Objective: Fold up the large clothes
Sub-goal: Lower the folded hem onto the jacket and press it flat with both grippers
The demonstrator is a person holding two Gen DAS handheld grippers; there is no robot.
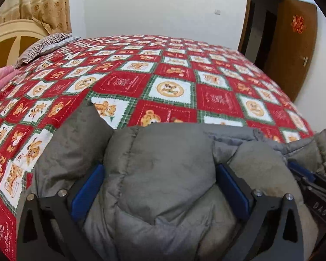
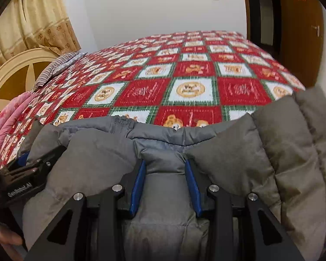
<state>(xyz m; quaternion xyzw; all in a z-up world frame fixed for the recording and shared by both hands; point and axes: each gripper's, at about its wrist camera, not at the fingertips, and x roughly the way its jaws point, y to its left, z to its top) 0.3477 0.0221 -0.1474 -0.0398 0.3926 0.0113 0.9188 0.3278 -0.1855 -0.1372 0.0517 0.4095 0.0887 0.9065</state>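
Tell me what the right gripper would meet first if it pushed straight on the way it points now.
The right gripper is already shut on a fold of the grey padded jacket; pushed on, it would press that into the red patchwork bedspread just beyond, though depth is unclear.

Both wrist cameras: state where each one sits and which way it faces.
Left wrist view: on the left gripper, looking forward and down over the grey padded jacket across the bed to the wall and door; its blue pads flank a puffy fold, and the right gripper shows alongside.
Right wrist view: on the right gripper, facing the same way; its pads pinch a narrow fold, the left gripper alongside.
Shared: jacket, bed, curtain, headboard, door.
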